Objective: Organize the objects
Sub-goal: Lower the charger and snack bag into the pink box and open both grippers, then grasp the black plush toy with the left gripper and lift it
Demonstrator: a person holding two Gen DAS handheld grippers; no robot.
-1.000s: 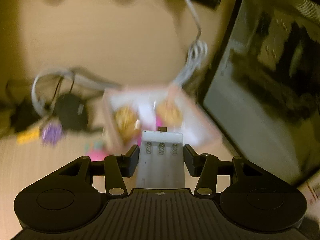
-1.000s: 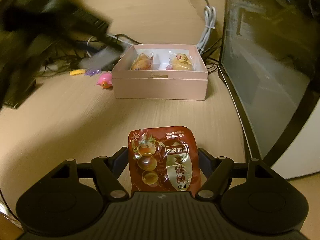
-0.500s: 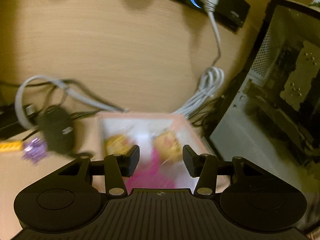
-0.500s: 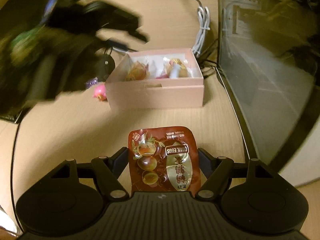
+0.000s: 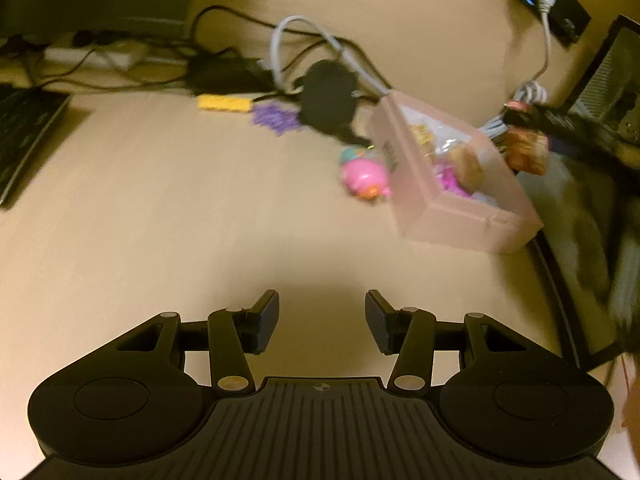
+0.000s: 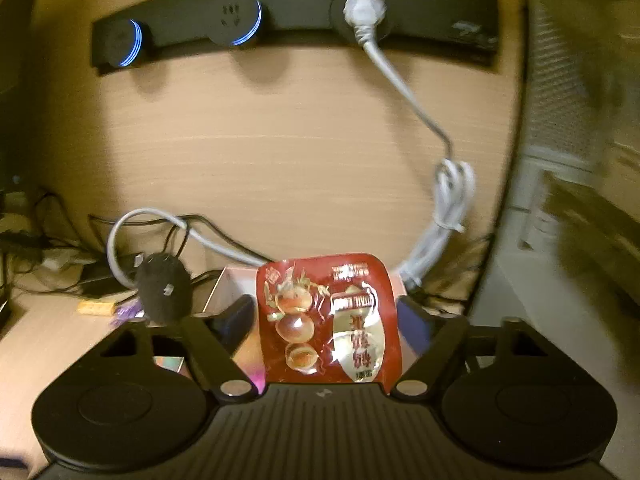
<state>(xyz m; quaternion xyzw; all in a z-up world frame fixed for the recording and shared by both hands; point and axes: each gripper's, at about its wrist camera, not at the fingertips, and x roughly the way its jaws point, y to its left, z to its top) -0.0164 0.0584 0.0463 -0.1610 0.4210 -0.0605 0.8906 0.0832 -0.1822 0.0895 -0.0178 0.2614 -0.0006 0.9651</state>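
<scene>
Left gripper fingers gape empty over the desk; right gripper fingers are opening around the snack packet (pink box, cables beyond).

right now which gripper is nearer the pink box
Right. The right gripper hangs just over the pink box, its jaws opening around a snack packet; the left gripper sits well back.

Warm yellowish light over a light wood desk. A black power strip with blue-ringed sockets sits at 12 o'clock on the wood back panel, with a grey cord hanging down bundled. Tangled cables at 11, a keyboard edge at 9, a PC case at 2.
</scene>
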